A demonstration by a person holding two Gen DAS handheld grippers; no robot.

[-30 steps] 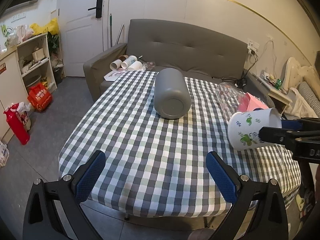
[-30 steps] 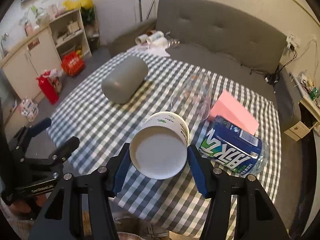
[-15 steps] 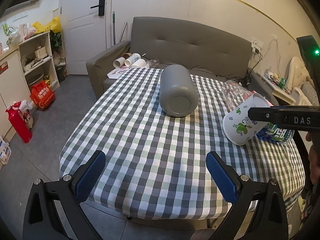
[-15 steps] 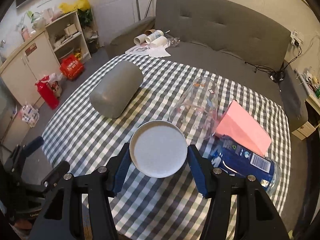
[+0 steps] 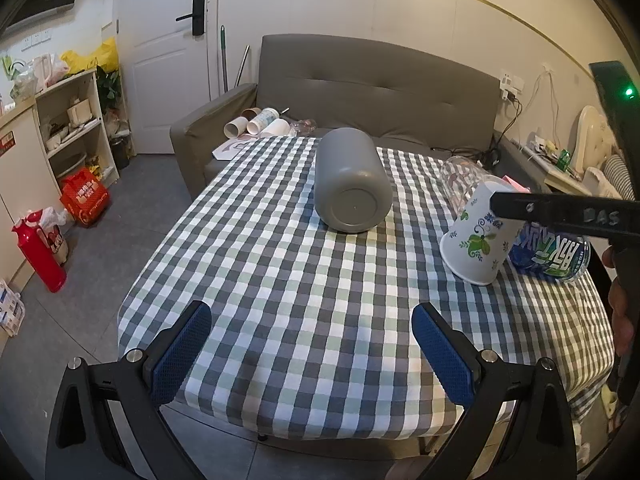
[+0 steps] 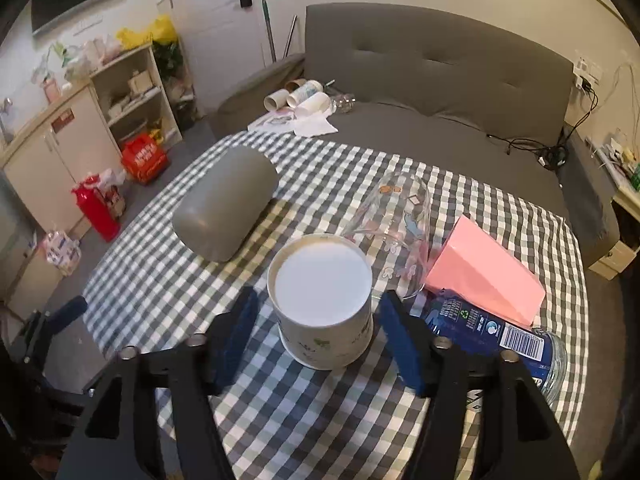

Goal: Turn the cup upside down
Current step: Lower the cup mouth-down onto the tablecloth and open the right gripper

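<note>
A white paper cup (image 6: 323, 304) with green leaf prints stands mouth down on the checked tablecloth, its flat base facing up. It also shows in the left wrist view (image 5: 476, 240), still a little tilted, at the table's right side. My right gripper (image 6: 316, 332) is open, its blue pads on either side of the cup with gaps showing. Its finger crosses over the cup in the left wrist view (image 5: 560, 212). My left gripper (image 5: 310, 354) is open and empty over the table's near edge.
A grey cylinder (image 6: 226, 204) lies on its side at the table's middle. A clear glass (image 6: 394, 224), a pink box (image 6: 484, 276) and a blue-labelled bottle (image 6: 500, 338) lie right beside the cup. A grey sofa (image 5: 372, 92) stands behind the table (image 5: 280, 280).
The right gripper turned the cup from sideways to mouth down, lowered it onto the cloth and opened its jaws off it. The left gripper stayed put.
</note>
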